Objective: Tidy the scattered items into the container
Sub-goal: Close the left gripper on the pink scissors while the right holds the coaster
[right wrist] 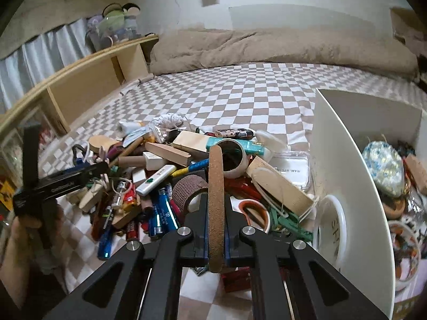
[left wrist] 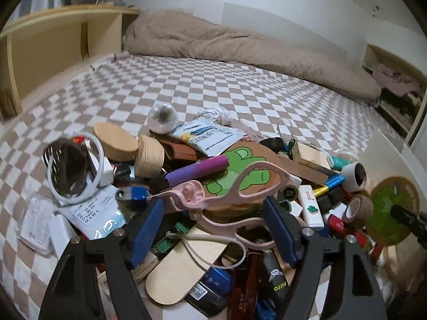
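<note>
My left gripper [left wrist: 213, 226] is open over a dense pile of small items on a checkered bedsheet. A pink plastic tong-like piece [left wrist: 240, 200] lies loose between its blue pads [left wrist: 145, 229], on top of a round cork coaster with a green frog [left wrist: 240, 168]. A purple tube [left wrist: 197, 172] lies just behind. My right gripper [right wrist: 216, 200] is shut on a second cork coaster [right wrist: 215, 165], seen edge-on there and flat, with its frog print [left wrist: 387, 213], in the left wrist view. The white container [right wrist: 347, 160] stands open to the right, holding several items.
The pile includes lighters, tape rolls [right wrist: 189, 189], wooden blocks [right wrist: 168, 153], a white mug [right wrist: 234, 157], batteries and a round mirror [left wrist: 69, 168]. A hand [right wrist: 24, 229] grips the left tool at the left edge. A beige duvet [left wrist: 240, 45] and a wooden shelf [left wrist: 53, 53] border the bed.
</note>
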Demonstrator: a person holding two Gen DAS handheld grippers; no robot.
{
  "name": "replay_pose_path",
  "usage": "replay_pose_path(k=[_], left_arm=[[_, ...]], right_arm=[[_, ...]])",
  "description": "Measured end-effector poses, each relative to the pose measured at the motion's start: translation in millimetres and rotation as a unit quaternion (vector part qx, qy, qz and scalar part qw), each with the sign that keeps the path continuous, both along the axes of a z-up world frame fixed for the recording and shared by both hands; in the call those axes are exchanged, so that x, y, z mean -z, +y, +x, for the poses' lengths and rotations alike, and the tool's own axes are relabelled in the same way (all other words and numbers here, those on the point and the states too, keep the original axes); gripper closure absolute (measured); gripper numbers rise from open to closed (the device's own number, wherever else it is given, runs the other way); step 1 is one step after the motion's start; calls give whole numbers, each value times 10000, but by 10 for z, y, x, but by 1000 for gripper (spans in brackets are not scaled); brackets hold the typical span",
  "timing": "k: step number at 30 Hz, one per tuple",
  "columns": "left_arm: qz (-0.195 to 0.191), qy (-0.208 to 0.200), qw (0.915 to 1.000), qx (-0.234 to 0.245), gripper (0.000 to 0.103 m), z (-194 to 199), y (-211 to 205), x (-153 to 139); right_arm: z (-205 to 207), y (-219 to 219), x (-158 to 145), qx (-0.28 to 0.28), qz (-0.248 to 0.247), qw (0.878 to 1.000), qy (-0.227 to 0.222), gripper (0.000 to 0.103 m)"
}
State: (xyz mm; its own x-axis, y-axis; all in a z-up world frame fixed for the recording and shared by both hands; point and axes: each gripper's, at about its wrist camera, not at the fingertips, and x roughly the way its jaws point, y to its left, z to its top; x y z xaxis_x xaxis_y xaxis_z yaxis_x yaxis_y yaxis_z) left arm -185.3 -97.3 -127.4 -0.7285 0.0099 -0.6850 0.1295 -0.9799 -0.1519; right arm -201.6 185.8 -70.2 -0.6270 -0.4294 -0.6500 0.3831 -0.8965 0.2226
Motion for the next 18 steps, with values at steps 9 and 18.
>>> replay_pose_path(k=[9, 18], left_arm=[[170, -121, 9998, 40, 4, -150, -75, 89], [499, -73, 9987, -96, 49, -103, -228, 69]], right_arm=[[40, 4, 26, -88, -183, 9997, -131, 94], [81, 5, 1, -214, -295, 9993, -107, 94]])
